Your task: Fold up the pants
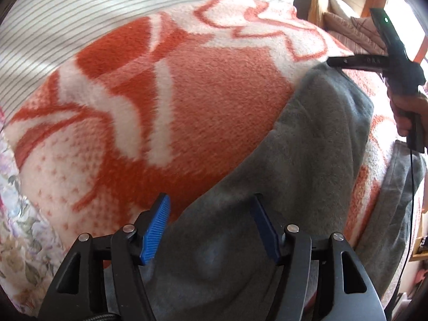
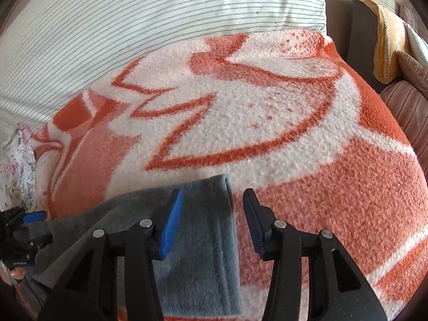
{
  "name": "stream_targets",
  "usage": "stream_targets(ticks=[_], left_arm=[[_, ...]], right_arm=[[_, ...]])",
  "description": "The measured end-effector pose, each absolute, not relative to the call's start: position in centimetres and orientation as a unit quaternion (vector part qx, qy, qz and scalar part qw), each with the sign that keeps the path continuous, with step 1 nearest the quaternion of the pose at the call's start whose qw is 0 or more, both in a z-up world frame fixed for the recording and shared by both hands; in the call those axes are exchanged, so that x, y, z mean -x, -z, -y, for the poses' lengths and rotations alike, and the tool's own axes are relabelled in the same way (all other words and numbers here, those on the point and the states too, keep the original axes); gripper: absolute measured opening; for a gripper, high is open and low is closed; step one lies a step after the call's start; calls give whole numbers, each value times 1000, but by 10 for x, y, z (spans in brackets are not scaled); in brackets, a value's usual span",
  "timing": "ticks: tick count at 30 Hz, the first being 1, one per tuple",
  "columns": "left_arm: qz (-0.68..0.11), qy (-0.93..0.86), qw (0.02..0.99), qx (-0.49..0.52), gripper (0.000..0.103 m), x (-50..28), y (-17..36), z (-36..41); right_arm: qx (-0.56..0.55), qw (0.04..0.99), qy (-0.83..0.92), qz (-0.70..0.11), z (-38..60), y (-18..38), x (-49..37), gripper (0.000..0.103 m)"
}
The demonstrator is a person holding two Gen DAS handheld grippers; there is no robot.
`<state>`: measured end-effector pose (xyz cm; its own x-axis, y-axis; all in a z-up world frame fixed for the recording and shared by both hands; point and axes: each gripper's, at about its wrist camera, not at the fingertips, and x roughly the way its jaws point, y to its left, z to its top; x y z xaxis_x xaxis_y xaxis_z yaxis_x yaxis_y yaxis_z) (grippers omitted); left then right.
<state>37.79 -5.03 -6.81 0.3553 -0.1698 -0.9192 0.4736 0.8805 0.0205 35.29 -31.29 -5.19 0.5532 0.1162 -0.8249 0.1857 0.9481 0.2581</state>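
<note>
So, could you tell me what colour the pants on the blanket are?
The pants are plain grey, clearest in the left wrist view.

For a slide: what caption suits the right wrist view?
Open right gripper above gray pants on an orange blanket.

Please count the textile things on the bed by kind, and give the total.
Grey pants: 1
Orange-white blanket: 1
Striped pillow: 1
Floral cloth: 1
Total: 4
</note>
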Motion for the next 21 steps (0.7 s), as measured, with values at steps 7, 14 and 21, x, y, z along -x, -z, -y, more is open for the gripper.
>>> stream_targets(ticks=[7,14,21], left_arm=[[-533,199,813,-126,50,-381,78,58],[-521,217,818,-114,4,-351,57,58],[-485,232,840,-76,4,-291,0,49]], right_arm=[[-176,869,5,-462,311,60,-353,26],[-167,887,-6,-430,316,30,-317,7],[-165,899,-15,-405,329,-8,-268,7]])
